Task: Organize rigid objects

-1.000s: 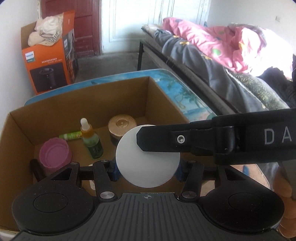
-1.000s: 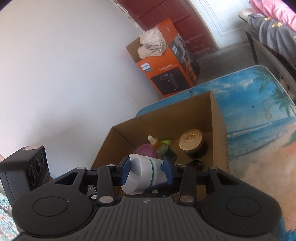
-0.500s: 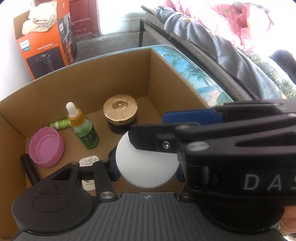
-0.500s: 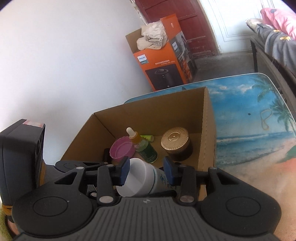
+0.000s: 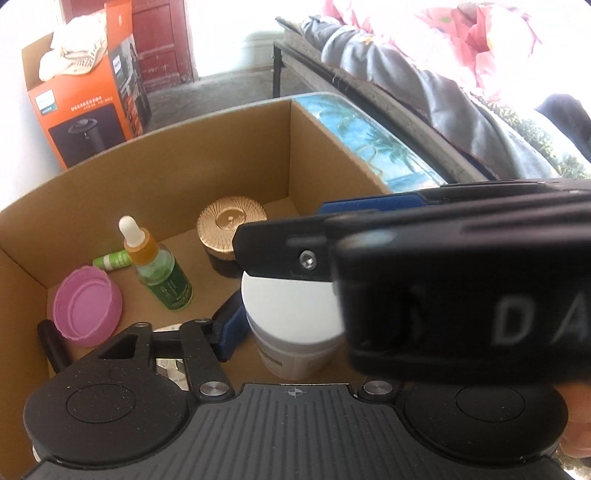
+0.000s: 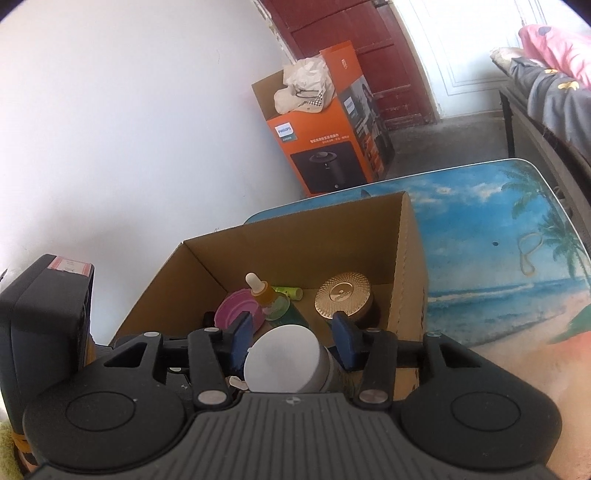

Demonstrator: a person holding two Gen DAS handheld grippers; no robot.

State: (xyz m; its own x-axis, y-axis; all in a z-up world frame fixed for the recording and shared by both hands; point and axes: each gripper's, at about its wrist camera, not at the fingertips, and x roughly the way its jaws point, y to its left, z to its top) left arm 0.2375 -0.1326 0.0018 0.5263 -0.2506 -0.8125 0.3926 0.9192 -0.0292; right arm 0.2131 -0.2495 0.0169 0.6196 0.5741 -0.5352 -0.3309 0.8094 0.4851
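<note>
Cardboard walls of the open box [image 6: 295,254] stand on a table top [image 6: 517,258] printed with a beach scene; an orange carton [image 6: 325,144] sits on the floor beyond, by a red door [image 6: 332,33], and a bed with pink and grey bedding [image 5: 424,62] runs along the table's far side.

Inside the box, the white jar [image 6: 284,358] stands upright on the floor near the front, its flat lid facing up. The right gripper [image 6: 291,341] straddles it; its blue pads [image 6: 242,341] have just been opening and stand clear of the jar on both sides, with a gap showing. In the left wrist view that gripper's black body crosses in front and covers the right half of the jar [image 5: 295,325] and the left gripper's [image 5: 291,332] right finger. The left gripper's jaws have also just been opening: its one visible pad [image 5: 231,328] lies just beside the jar, apart from it.

Behind the jar stand a gold-lidded pot [image 5: 231,229] near the right wall, a green dropper bottle [image 5: 159,269] upright, a pink lid [image 5: 86,312] at the left, a small green tube [image 5: 110,260] lying by the back wall, and a dark stick [image 5: 51,343] at the left edge.
</note>
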